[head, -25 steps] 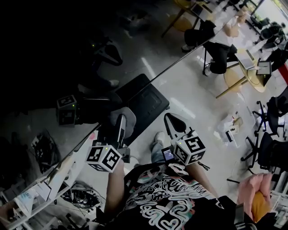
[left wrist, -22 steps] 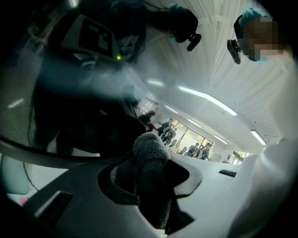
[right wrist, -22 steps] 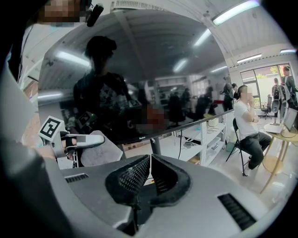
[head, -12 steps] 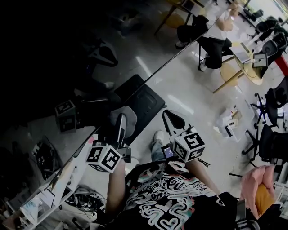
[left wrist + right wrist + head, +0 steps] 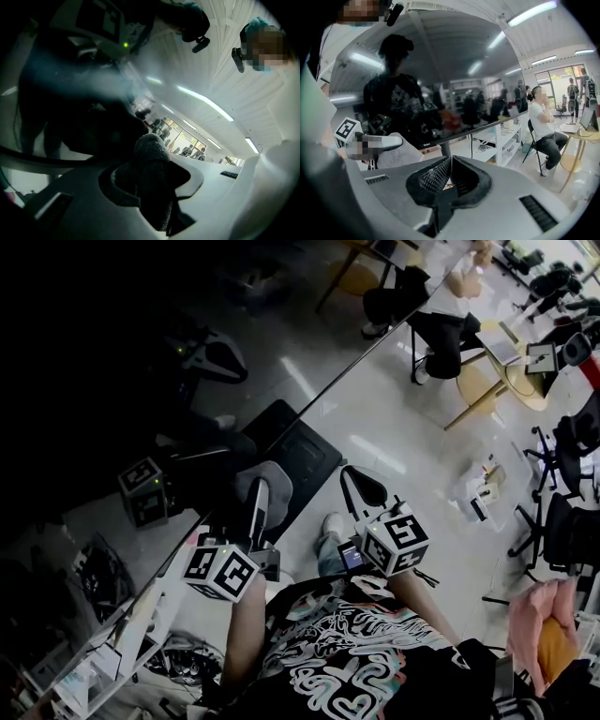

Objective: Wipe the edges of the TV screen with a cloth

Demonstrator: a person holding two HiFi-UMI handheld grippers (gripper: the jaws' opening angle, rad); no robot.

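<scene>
Floor [image 5: 394, 418] is pale and pretty glossy. A flat black mat [image 5: 305, 454] lies on it mid-scene, with some white boxy clutter [image 5: 478, 495] off to the right. A round wooden table [image 5: 523, 388] stands far right.

Right claw [image 5: 450, 163] pinched together, empty, facing the dark TV screen [image 5: 454, 86]

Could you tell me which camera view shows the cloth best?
Left gripper view: the cloth sits close-up, clamped between the jaws. The head view shows a small grey patch; the right gripper view, a fold at left.
</scene>
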